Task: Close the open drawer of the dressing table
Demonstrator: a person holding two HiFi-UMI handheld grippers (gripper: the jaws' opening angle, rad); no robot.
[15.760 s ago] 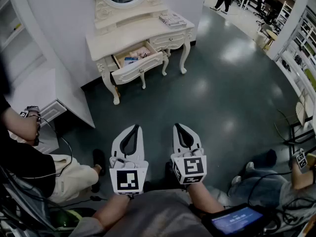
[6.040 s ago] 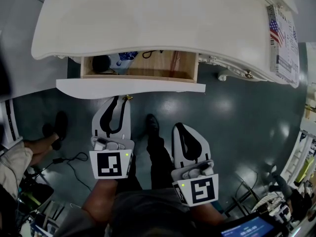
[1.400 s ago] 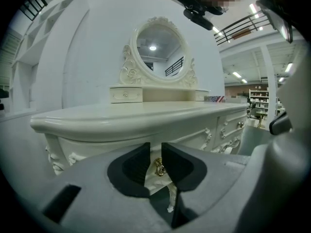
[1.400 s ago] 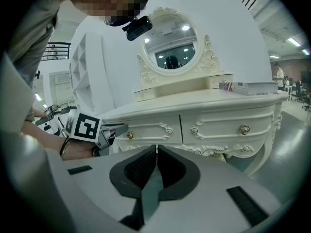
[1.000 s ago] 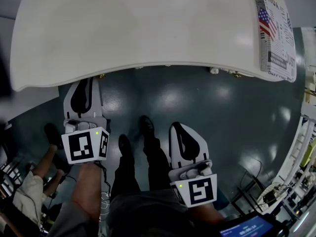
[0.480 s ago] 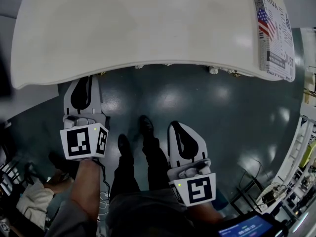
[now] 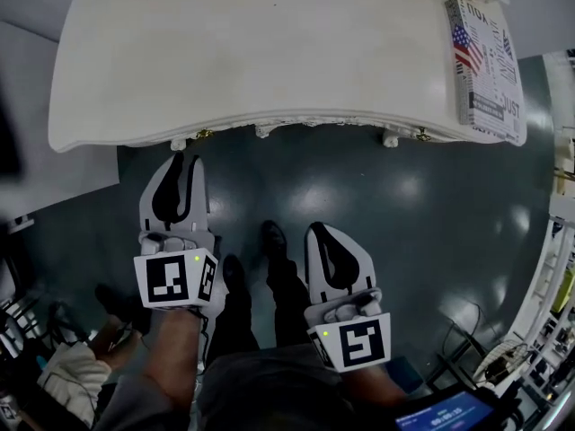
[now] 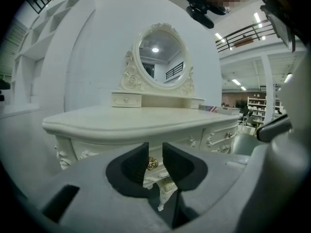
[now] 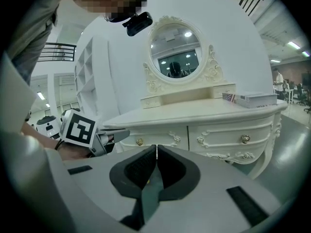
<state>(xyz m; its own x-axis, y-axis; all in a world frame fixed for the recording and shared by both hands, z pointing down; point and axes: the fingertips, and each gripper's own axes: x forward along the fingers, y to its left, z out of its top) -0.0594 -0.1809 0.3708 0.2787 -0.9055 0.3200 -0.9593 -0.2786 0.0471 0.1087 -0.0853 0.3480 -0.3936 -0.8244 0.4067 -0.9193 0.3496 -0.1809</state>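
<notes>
1. Head view
   - Left tool (image 7: 186, 162): hovering just short of the front edge of the cream table (image 7: 269, 52), tips pointing at it, not touching it.
   - Right tool (image 7: 320, 233): hanging further back over the dark floor (image 7: 377, 187), well apart from the table.
   - Drawer knob (image 7: 204, 135): peeking out from under the table edge, just ahead of the left tool; the drawer itself is lying tucked beneath the top, nothing projecting.
   - Stack of books (image 7: 483, 65): lying flat at the right end of the table top.

2. Left gripper view
   - Left tool (image 8: 155, 152): jaws standing slightly apart, a narrow gap between the pads, gripping nothing.
   - Drawer (image 8: 184, 141): sitting pushed in, its front lying flush under the table top; its brass knob is showing through the gap, beyond the jaws.
   - Oval mirror (image 8: 160, 55): standing upright at the back of the table.

3. Right gripper view
   - Right tool (image 9: 156, 152): pads pressing together, nothing between them.
   - Drawer: shut at the table's left, front in line with the neighbouring drawer fronts.
   - Left tool: reaching in from the left, its marker cube facing the camera, tip near the drawer front.
</notes>
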